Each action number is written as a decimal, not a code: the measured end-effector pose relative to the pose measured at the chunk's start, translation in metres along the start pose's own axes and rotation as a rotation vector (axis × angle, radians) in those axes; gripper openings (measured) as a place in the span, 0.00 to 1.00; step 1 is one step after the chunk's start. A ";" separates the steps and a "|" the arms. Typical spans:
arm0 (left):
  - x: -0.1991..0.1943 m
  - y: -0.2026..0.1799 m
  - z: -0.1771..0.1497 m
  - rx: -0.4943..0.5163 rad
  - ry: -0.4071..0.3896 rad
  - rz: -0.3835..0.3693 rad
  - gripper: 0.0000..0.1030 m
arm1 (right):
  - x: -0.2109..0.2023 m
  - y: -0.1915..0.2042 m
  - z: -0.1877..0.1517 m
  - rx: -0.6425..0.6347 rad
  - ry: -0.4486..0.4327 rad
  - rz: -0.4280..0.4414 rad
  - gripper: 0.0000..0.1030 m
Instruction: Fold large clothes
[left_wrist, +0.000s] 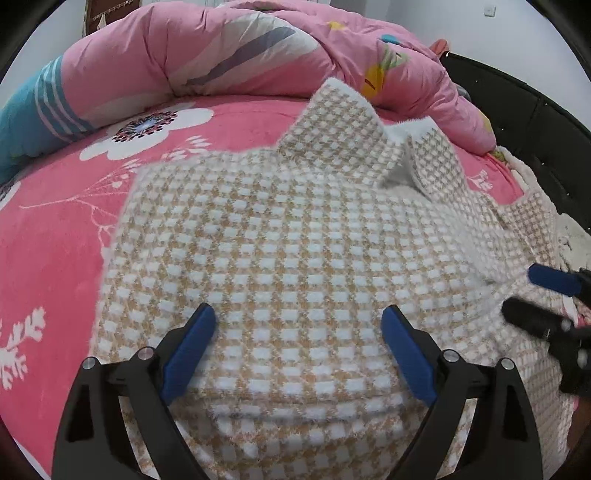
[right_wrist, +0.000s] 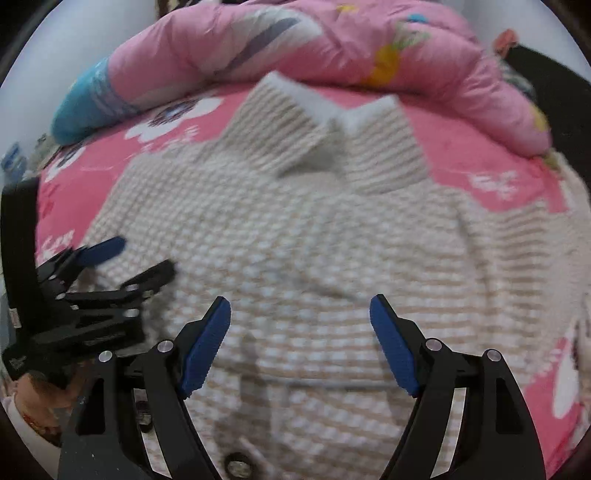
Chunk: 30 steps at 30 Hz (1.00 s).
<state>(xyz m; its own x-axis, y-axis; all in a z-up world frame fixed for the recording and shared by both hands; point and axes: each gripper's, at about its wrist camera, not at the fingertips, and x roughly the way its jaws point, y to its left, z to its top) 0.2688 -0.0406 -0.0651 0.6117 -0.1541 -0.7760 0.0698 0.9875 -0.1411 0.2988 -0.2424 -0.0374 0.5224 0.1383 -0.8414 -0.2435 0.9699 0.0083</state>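
A beige-and-white checked fleece jacket (left_wrist: 288, 236) lies spread on the pink bed, its collar (left_wrist: 343, 125) standing up at the far side. It also fills the right wrist view (right_wrist: 314, 236), blurred, with a button (right_wrist: 236, 461) at the near edge. My left gripper (left_wrist: 299, 317) is open and empty just above the jacket's body; it shows at the left in the right wrist view (right_wrist: 144, 258). My right gripper (right_wrist: 299, 310) is open and empty over the jacket's front; it shows at the right edge of the left wrist view (left_wrist: 517, 291).
The pink flowered bedsheet (left_wrist: 55, 229) lies under the jacket. A rolled pink duvet (left_wrist: 229, 51) with a blue end (left_wrist: 26, 122) lies along the far side. A black headboard (left_wrist: 528, 122) stands at the right.
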 end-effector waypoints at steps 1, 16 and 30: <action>-0.001 0.000 0.000 0.001 -0.003 0.001 0.88 | 0.007 -0.007 -0.004 0.024 0.025 -0.011 0.72; -0.025 -0.005 0.013 0.001 -0.069 -0.037 0.89 | -0.013 -0.028 -0.015 0.132 0.003 -0.067 0.78; 0.004 -0.012 -0.004 0.025 -0.024 0.013 0.92 | -0.022 -0.067 -0.037 0.213 0.053 -0.047 0.85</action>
<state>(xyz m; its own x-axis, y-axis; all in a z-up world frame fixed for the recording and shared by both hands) 0.2674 -0.0536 -0.0686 0.6310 -0.1411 -0.7629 0.0812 0.9899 -0.1159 0.2741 -0.3180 -0.0396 0.4836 0.0869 -0.8709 -0.0390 0.9962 0.0777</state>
